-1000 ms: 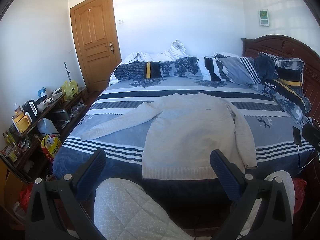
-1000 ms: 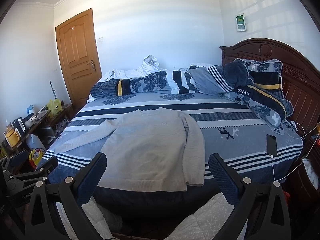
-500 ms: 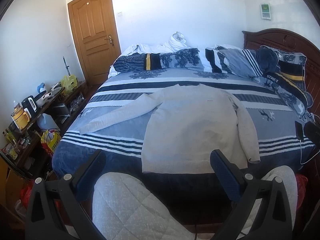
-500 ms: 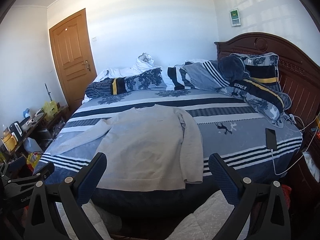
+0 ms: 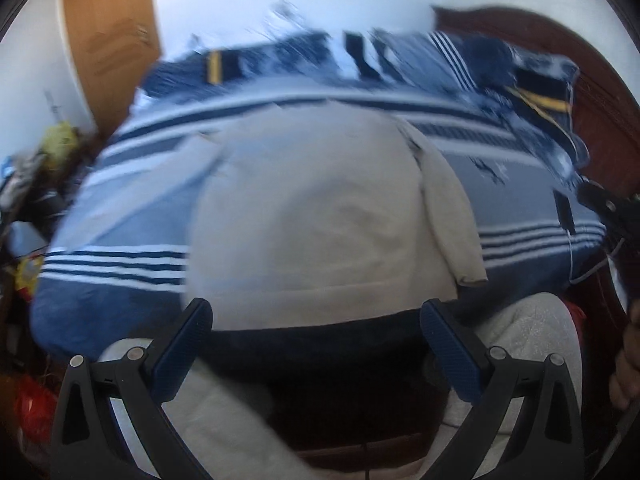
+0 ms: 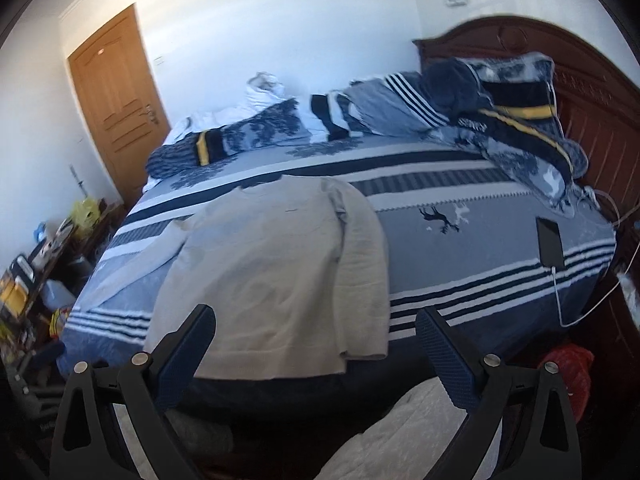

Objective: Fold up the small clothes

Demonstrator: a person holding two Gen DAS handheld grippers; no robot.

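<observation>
We face a bed (image 6: 472, 264) with striped bedding. The left view is motion-blurred, so we cannot resolve detail there. The left gripper (image 5: 316, 334) and right gripper (image 6: 315, 336) both have fingers spread, empty. The sweater (image 6: 272, 272) lies flat, hem toward us, collar away, one sleeve angled left.

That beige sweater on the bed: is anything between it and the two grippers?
Nothing visible. The sweater lies flat on the bed, and both the left gripper and right gripper are open just short of its hem.
</observation>
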